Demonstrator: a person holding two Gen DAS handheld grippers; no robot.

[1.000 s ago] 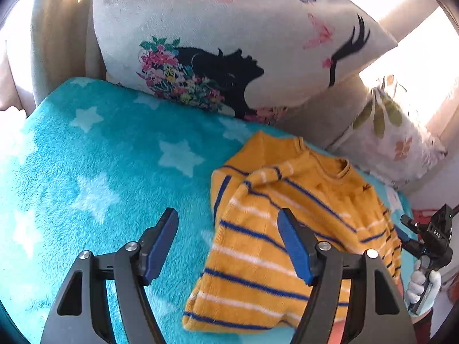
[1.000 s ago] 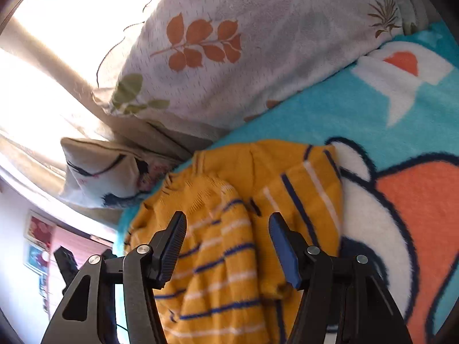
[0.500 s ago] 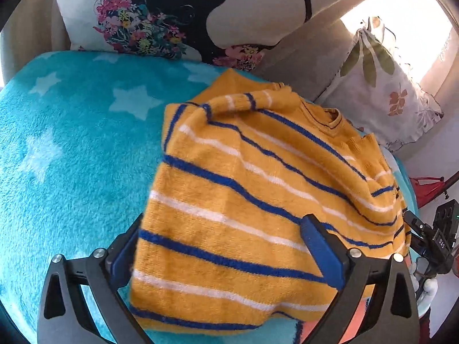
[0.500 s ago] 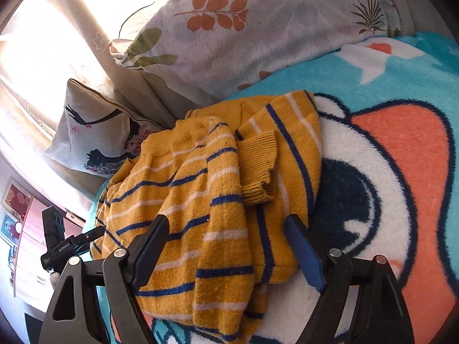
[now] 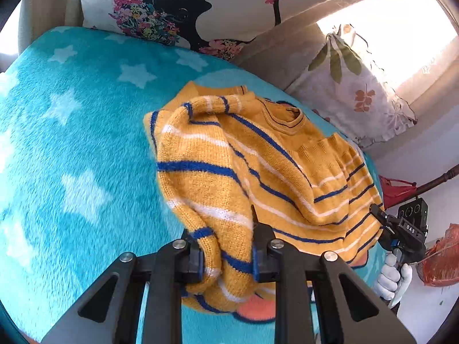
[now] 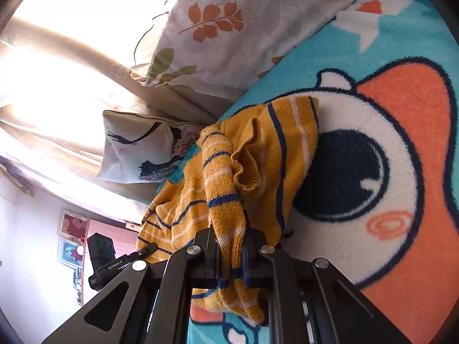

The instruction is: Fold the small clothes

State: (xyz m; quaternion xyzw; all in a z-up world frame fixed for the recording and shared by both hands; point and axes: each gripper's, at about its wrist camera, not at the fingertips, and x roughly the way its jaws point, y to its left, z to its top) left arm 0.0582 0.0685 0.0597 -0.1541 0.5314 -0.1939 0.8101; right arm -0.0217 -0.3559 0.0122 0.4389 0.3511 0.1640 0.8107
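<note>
A small mustard-yellow sweater with blue and white stripes lies bunched on a turquoise fleece blanket. My left gripper is closing its jaws, and the blue pads squeeze a fold of the sweater's near hem. In the right wrist view the same sweater is gathered into a ridge. My right gripper is closing too, with its pads pinching the hem on that side. From the left wrist view the right gripper shows at the sweater's far corner, held by a white-gloved hand.
A cushion with a black silhouette print and a leaf-print pillow lean at the back of the blanket. The blanket carries a large orange cartoon fish. Beyond the bed's edge are a white wall and pictures.
Both grippers stood wide over the flat sweater, then moved onto its hem and closed. The fabric is now pinched and bunched up between each pair of pads.
</note>
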